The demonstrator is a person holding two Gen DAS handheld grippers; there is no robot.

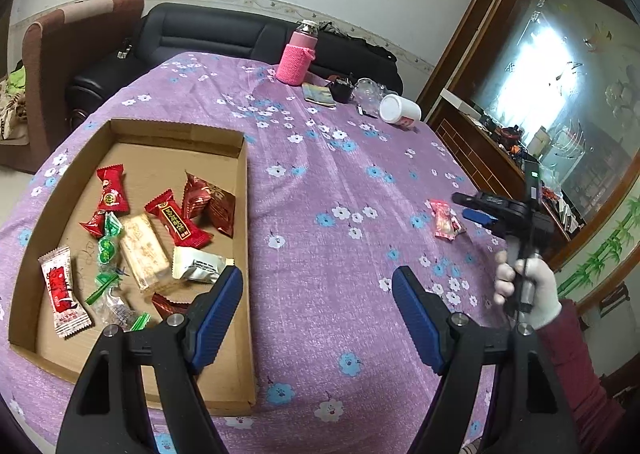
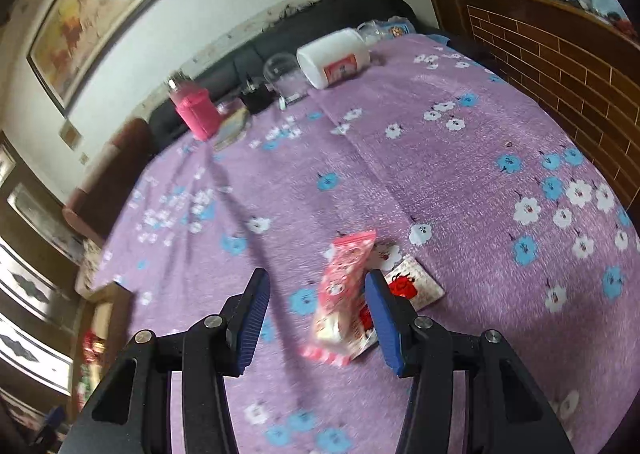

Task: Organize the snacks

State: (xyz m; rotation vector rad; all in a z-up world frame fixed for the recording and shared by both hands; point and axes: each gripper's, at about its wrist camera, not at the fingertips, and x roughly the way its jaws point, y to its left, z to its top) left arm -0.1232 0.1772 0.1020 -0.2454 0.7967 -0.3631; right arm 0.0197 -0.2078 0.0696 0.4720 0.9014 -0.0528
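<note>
While both grippers hover with jaws apart and empty, the left gripper [image 1: 318,308] stands wide beside the cardboard tray [image 1: 245,214] of wrapped snacks near the table's [image 1: 340,174] front-left edge. Toward the right edge, the right gripper [image 2: 318,308], narrower, hangs over a pink snack packet [image 2: 344,294]. A pink bottle [image 1: 295,58] stands at the far edge.

Both claws, left claw [image 1: 318,312] and right claw [image 2: 316,318], point downward with jaws apart, gripping nothing.
</note>
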